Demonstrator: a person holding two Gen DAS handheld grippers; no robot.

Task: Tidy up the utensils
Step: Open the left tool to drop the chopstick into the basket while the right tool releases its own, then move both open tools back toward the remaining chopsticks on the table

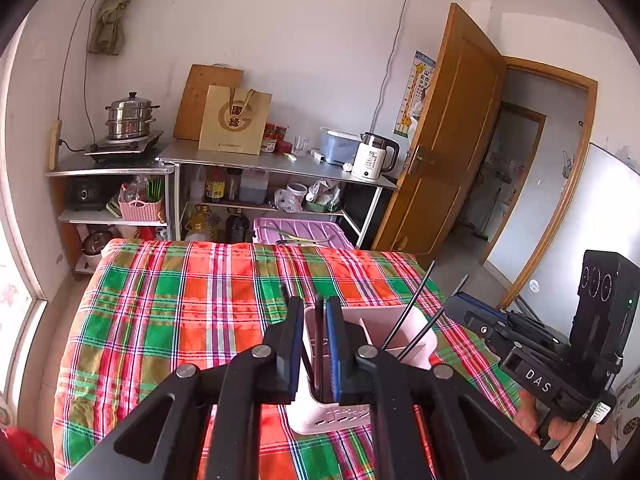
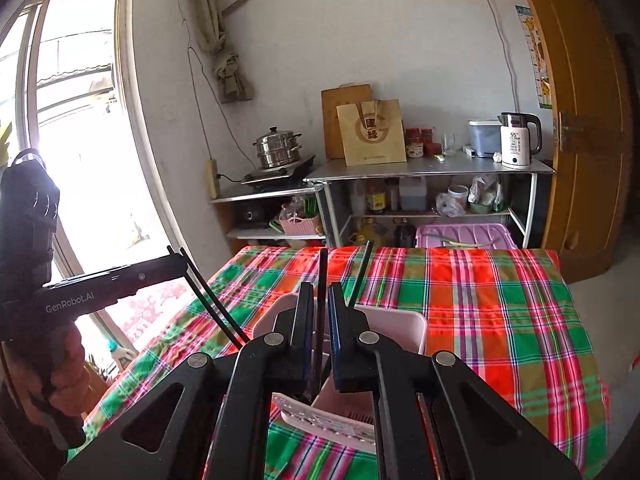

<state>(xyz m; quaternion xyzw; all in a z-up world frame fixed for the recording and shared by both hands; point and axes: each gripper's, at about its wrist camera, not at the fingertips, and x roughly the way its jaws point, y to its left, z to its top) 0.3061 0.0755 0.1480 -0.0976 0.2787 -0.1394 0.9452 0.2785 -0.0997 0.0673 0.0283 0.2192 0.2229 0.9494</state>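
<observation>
A pale pink utensil holder (image 1: 404, 322) (image 2: 400, 326) stands on the plaid tablecloth (image 1: 180, 300) (image 2: 488, 300). My left gripper (image 1: 315, 316) hangs over the holder's left part. A black chopstick (image 1: 319, 344) stands between its blue pads with a slight gap, so the jaws are open. In the right wrist view the left gripper (image 2: 178, 262) has two chopsticks (image 2: 212, 300) slanting down from it into the holder. My right gripper (image 2: 320, 300) is open around an upright chopstick (image 2: 322, 280); another (image 2: 360, 276) leans to the right. The right gripper (image 1: 456, 304) shows beside two leaning chopsticks (image 1: 408, 308).
A metal shelf (image 1: 256, 160) at the far wall carries a steamer pot (image 1: 130, 116), a paper bag (image 1: 234, 120) and a white kettle (image 1: 374, 158). A purple bin lid (image 1: 304, 232) lies behind the table. The wooden door (image 1: 448, 140) is open on the right, and a window (image 2: 80, 120) is on the left.
</observation>
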